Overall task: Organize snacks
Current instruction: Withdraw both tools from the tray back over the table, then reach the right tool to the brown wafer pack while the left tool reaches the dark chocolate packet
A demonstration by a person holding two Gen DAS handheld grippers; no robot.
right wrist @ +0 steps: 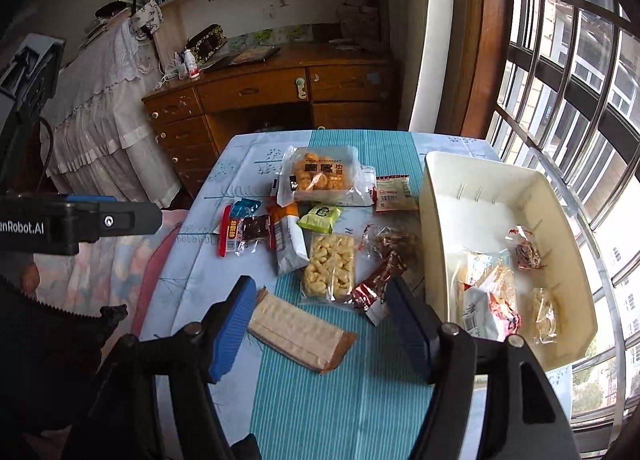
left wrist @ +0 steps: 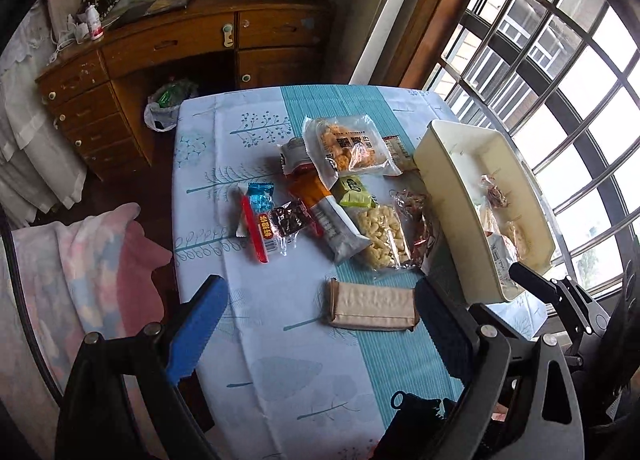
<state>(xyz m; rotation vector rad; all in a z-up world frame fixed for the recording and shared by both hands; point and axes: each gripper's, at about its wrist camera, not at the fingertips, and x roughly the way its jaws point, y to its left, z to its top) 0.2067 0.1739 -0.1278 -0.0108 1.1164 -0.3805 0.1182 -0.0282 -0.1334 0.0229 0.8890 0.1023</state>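
Right wrist — patterned tablecloth [right wrist: 192, 280], wooden desk [right wrist: 256, 95], barred window [right wrist: 568, 99].

"enRobot.AI" on left claw [right wrist: 80, 221]

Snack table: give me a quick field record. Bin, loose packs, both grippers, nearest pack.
surface: table with blue and white patterned cloth
bin: cream bin at the window side, a few packs already inside
loose packs: cluster beside the bin, including a pale puffed snack bag and a green packet
nearest pack: tan flat packet, lying alone at the near edge of the cluster
left gripper: open, nothing held
right gripper: open, empty, over the tan flat packet
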